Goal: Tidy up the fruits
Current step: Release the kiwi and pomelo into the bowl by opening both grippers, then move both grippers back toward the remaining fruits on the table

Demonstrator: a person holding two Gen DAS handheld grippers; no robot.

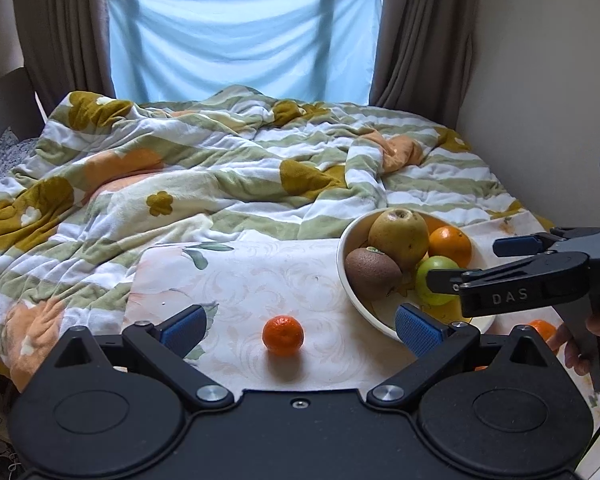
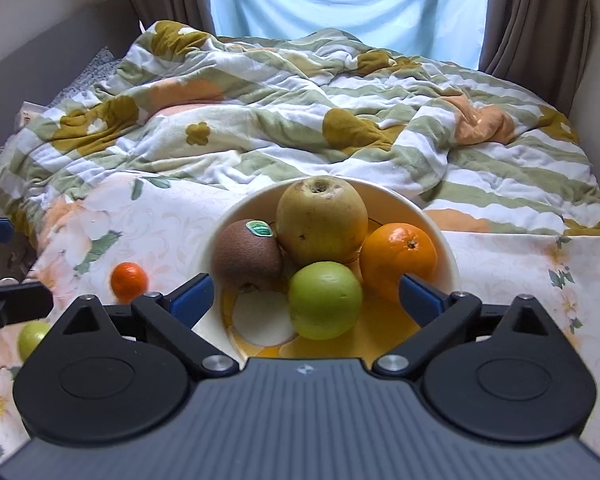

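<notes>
A: On the floral-clothed tabletop (image 1: 260, 280), which fruits are sorted?

B: Four are seated in the bowl (image 2: 450, 256). The mandarin (image 1: 283, 335) is left outside, framed by the wide-open, empty left hand-held gripper (image 1: 300, 326).

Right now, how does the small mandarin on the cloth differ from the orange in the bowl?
The small mandarin lies alone on the floral cloth, outside the bowl; the orange sits inside, against other fruit. The mandarin looks smaller and redder, the orange paler. The mandarin lies between the open left gripper's fingers. Both are round, orange citrus.
</notes>
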